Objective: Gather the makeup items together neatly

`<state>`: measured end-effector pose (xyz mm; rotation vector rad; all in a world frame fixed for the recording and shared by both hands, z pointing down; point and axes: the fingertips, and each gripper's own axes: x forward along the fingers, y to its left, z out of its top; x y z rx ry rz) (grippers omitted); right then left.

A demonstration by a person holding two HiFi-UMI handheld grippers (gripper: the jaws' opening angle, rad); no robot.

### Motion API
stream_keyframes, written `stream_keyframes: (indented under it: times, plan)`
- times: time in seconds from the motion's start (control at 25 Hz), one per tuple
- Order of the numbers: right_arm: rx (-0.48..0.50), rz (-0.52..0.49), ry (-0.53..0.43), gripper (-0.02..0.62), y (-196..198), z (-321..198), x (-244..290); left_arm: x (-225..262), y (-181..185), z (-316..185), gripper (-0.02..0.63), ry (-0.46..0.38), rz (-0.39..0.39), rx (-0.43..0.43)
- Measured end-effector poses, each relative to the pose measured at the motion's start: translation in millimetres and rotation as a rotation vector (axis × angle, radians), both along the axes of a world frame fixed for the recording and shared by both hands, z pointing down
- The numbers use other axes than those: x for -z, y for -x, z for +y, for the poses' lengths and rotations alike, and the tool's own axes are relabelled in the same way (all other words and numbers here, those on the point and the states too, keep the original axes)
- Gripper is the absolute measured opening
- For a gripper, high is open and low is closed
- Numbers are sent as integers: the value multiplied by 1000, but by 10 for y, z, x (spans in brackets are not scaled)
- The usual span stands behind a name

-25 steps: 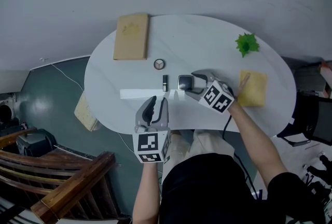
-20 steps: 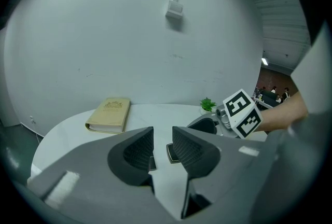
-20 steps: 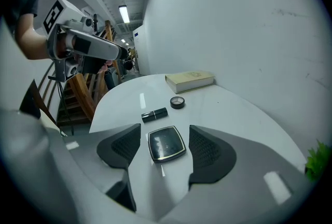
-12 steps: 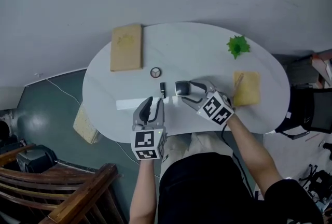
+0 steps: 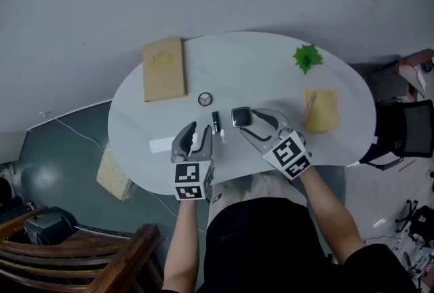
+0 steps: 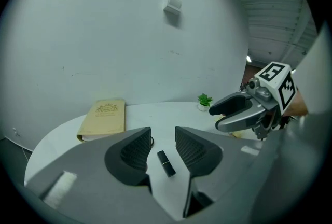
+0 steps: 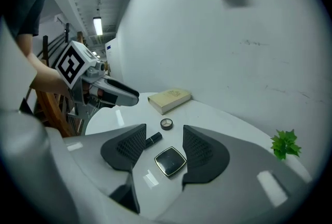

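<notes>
Right claw (image 7: 164, 136) lifted off white oval surface (image 5: 271, 68) since a second ago. Black square gold-rimmed compact (image 7: 170, 161) left lying just below its pads, not gripped. Jaws just been narrowing, medium gap, nothing pinched.

Left claw (image 6: 162, 139) brought in toward black lipstick tube (image 6: 166, 163). Jaws just been opening, moderate gap, tube flat just ahead, untouched.

Compact sits close beside tube, so compact looks done and lipstick probably next. Small round pot (image 5: 205, 99) left beyond both claws.
</notes>
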<state>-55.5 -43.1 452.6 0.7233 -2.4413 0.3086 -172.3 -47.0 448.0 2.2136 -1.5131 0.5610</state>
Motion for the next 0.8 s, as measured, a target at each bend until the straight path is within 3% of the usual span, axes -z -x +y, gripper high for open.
stream_keyframes:
  times: [0.8]
  plan:
    - [-304, -66, 24, 233, 83, 84, 214, -713, 84, -602, 215, 63, -15, -210]
